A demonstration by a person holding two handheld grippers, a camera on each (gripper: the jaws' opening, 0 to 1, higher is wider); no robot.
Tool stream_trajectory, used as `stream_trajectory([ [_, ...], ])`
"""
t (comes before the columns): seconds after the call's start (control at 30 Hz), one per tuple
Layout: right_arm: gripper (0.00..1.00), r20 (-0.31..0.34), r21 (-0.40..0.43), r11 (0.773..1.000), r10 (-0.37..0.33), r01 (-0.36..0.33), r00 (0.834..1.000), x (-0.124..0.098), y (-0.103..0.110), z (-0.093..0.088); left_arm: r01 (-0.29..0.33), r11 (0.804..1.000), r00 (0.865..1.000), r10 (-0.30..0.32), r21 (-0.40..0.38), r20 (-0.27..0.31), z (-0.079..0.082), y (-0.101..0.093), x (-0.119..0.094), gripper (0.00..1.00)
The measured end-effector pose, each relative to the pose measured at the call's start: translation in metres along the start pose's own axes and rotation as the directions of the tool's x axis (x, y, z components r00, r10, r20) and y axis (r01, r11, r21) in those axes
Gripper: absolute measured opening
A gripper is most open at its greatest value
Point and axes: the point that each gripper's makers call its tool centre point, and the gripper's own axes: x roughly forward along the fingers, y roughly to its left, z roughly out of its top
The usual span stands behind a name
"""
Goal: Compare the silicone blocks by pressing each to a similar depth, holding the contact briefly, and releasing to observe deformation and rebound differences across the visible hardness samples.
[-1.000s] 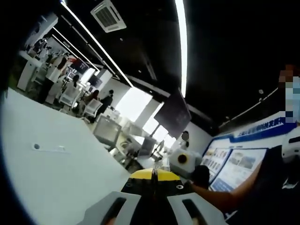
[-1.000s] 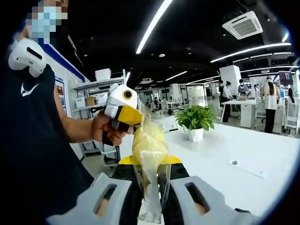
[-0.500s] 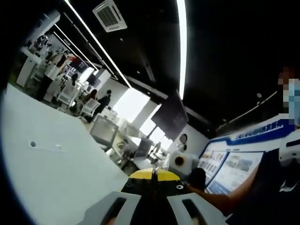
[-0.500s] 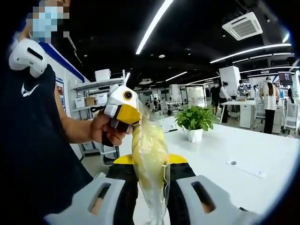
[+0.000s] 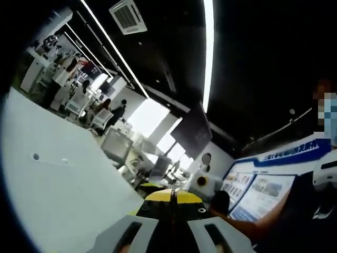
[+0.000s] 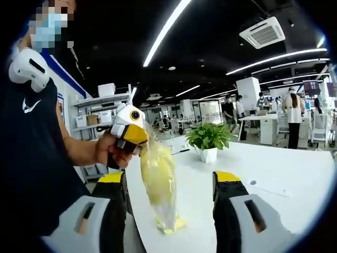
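Note:
A clear plastic bag with a yellowish piece inside hangs over the white table. In the right gripper view its top is pinched in the yellow tips of my left gripper, which a hand holds. My right gripper is open, with its jaws wide on either side of the bag and not touching it. In the left gripper view my left gripper points upward with its jaws pressed together, and the bag itself is hidden. My right gripper shows small just beyond those tips.
A potted plant stands on the table behind the bag. Shelves with boxes line the wall at the left. The person's arm and dark shirt are close on the left. Desks and several people are far behind.
My right gripper's jaws have spread wide and let go of the bag, which now hangs from the left gripper alone. The left gripper stays shut.

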Motion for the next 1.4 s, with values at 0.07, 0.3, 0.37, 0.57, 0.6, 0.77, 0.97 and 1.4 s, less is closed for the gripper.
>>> stream_trajectory([
  [0.07, 0.84, -0.002, 0.004, 1.000, -0.031, 0.031, 1.000, -0.003, -0.007, -0.003, 0.001, 1.000, 1.000, -0.001, -0.005, 0.002, 0.001, 0.000, 0.001, 0.00],
  [0.3, 0.96, -0.050, -0.019, 0.993, -0.113, 0.112, 0.992, -0.019, -0.018, -0.020, 0.006, 1.000, 1.000, -0.006, -0.020, 0.004, 0.000, 0.000, 0.002, 0.00],
  [0.37, 0.96, -0.049, -0.017, 0.991, -0.131, 0.130, 0.990, -0.024, -0.020, -0.023, 0.006, 1.000, 1.000, -0.006, -0.024, 0.002, -0.001, 0.001, 0.004, 0.00],
  [0.57, 0.96, -0.069, -0.019, 0.978, -0.210, 0.209, 0.975, -0.047, -0.031, -0.036, 0.002, 0.999, 1.000, -0.002, -0.049, 0.003, -0.009, 0.006, 0.008, 0.00],
  [0.6, 0.96, -0.079, -0.023, 0.976, -0.219, 0.218, 0.973, -0.051, -0.031, -0.040, 0.001, 0.999, 1.000, -0.001, -0.051, 0.004, -0.010, 0.007, 0.008, 0.00],
  [0.77, 0.96, -0.107, -0.021, 0.965, -0.263, 0.262, 0.959, -0.069, -0.036, -0.055, 0.000, 0.996, 1.000, 0.001, -0.092, 0.007, -0.018, 0.013, 0.010, 0.00],
  [0.97, 0.96, -0.114, -0.020, 0.944, -0.331, 0.330, 0.937, -0.089, -0.046, -0.071, -0.011, 0.989, 1.000, 0.014, -0.146, 0.019, -0.028, 0.024, 0.012, 0.00],
  [1.4, 0.96, -0.156, -0.037, 0.915, -0.403, 0.402, 0.902, -0.110, -0.055, -0.121, -0.042, 0.970, 0.998, 0.051, -0.239, 0.030, -0.055, 0.050, 0.011, 0.00],
])
